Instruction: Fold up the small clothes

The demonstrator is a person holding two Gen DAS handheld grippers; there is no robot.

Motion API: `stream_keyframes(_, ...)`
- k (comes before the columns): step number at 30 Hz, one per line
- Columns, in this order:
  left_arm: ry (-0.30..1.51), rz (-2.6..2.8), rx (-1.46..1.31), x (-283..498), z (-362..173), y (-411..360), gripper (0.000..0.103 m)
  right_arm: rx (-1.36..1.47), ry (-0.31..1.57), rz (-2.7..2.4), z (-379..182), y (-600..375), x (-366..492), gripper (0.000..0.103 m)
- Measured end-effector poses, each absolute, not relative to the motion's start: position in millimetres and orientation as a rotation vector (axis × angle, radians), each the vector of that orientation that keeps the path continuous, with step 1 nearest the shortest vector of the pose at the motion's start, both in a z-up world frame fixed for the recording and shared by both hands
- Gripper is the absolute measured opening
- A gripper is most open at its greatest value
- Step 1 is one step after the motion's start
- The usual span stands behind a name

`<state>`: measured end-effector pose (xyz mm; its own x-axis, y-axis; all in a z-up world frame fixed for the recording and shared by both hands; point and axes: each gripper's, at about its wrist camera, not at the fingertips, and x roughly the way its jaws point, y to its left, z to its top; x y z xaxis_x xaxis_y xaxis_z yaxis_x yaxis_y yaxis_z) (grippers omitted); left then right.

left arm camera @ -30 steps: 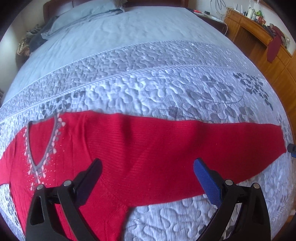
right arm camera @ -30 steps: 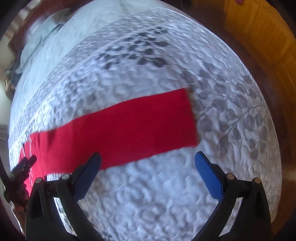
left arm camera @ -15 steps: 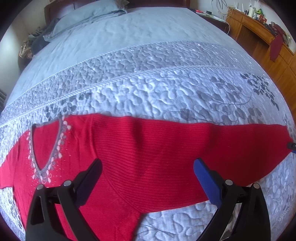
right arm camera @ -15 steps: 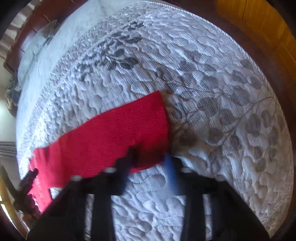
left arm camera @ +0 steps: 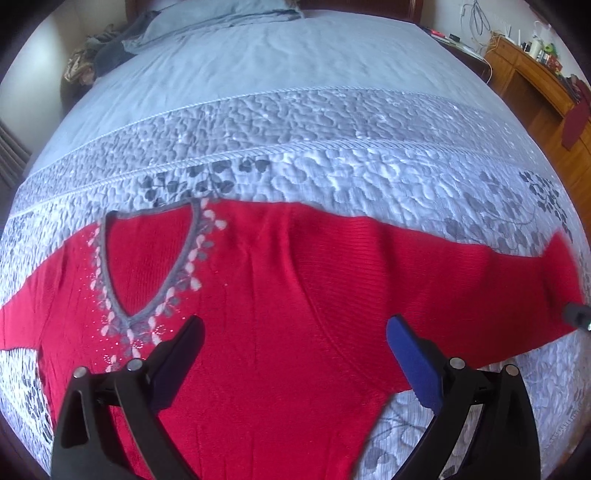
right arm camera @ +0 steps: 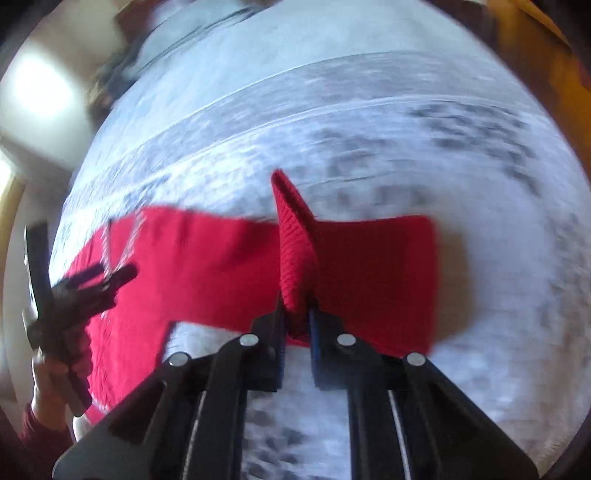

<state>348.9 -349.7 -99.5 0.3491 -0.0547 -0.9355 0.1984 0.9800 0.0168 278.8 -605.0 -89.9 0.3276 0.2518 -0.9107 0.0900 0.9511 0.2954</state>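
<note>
**Sleeve cuff pinched, fold under way**

One red sweater lies flat, front up, on the quilted bed. The right tool has its jaws clamped on the sleeve, a ridge of knit standing up between them, after a slight easing of the grip. The left tool hovers over the chest, jaws wide apart and empty. To do it well, I'd carry the cuff low across the body and keep the chest from dragging. Count: one garment, two tools, one pillow
</note>
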Motion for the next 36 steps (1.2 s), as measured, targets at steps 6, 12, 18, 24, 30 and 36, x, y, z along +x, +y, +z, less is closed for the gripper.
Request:
stream_keyframes(6, 1.221, -0.307, 0.077, 342.1, -88.5, -360.1, 0.099, 0.278, 1.199, 0.019, -98.9, -592.7, 248.7, 0.034)
stream_keyframes(12, 1.377, -0.591, -0.031, 335.6, -105.4, -425.2, 0.098, 0.274, 1.224, -0.075, -119.5, -625.1, 213.9, 0.030)
stream_keyframes(18, 1.473, -0.663, -0.077, 340.3, -139.2, -466.9, 0.086, 0.274, 1.192, -0.069, -125.2, -637.1, 185.9, 0.032)
stream_keyframes(24, 1.435, -0.705, -0.087, 339.8, -144.1, -478.3, 0.074, 0.292, 1.158, -0.062, -127.2, -638.9, 177.7, 0.032)
stream_keyframes(30, 1.436, -0.703, -0.081, 344.6, -147.3, -484.3, 0.020, 0.334, 1.131, -0.055, -127.0, -636.7, 175.2, 0.033)
stream_keyframes(36, 1.371, -0.723, -0.180, 341.1, -126.8, -460.2, 0.006, 0.325, 1.130, -0.065, -124.4, -629.6, 172.9, 0.038)
